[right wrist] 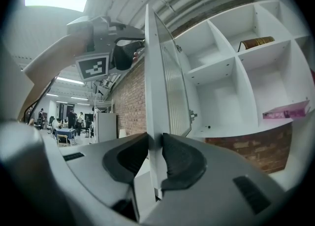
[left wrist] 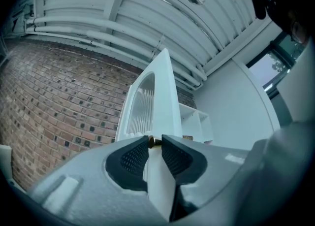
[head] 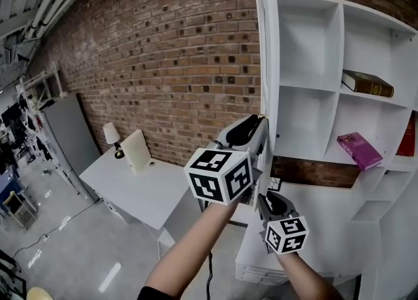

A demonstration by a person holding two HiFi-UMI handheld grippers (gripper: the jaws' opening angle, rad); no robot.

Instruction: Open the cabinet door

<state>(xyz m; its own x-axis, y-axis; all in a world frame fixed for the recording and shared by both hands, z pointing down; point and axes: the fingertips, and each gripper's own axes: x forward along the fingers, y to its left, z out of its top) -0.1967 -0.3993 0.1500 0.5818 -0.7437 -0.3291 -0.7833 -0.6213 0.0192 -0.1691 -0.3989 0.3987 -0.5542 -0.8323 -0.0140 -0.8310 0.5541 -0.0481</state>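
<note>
The white cabinet door (head: 268, 63) stands swung out, edge-on to me, with its ribbed panel (right wrist: 173, 89) facing the open shelves (head: 307, 44). My left gripper (head: 261, 123) is shut on the door's free edge (left wrist: 160, 97), with a small brass knob (left wrist: 154, 142) between its tips. Lower on the same edge, my right gripper (head: 263, 199) is shut on the door (right wrist: 156, 72), both pads (right wrist: 173, 157) against it. In the right gripper view the left gripper (right wrist: 129, 52) shows higher up on the edge.
The shelves hold a brown book (head: 368, 83), a pink book (head: 359, 150) and a red one (head: 409, 136). A white desk (head: 140, 191) with a lamp (head: 112, 136) stands to the left against the brick wall (head: 163, 50). A grey locker (head: 65, 138) is further left.
</note>
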